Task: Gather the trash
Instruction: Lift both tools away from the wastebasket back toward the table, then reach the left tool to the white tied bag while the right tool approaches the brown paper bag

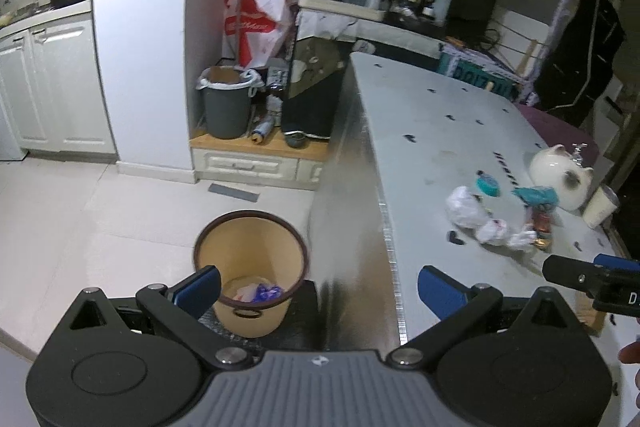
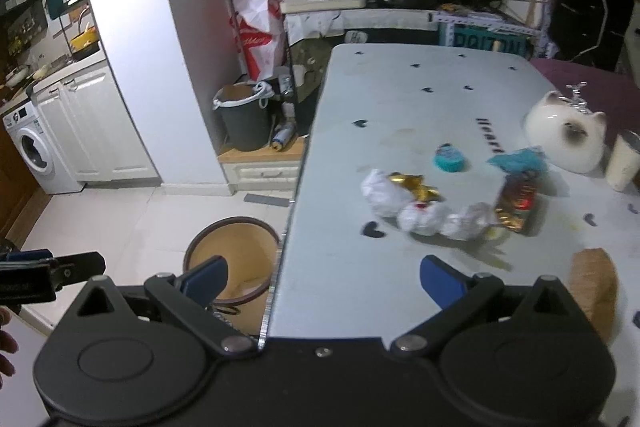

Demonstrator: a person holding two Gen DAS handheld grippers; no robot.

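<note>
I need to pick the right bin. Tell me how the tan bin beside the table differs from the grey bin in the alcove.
The tan bin has a dark brown rim and no liner; the grey bin is lined with a white bag. The tan bin stands on the floor tiles by the table; the grey bin sits on a raised wooden ledge. Wrappers lie in the tan bin; cardboard shows in the grey one. Both are round and open-topped.

Cat-shaped white jar (image 2: 566, 137) sits at the table's (image 2: 400, 99) far right, a pale cup (image 2: 622, 163) just beside it. Grey bin (image 1: 226, 105) stands in the alcove, red-and-white bag (image 1: 256, 23) propped behind it. Washing machine (image 2: 34, 151) sits left, under the white cabinets (image 2: 92, 123).
</note>
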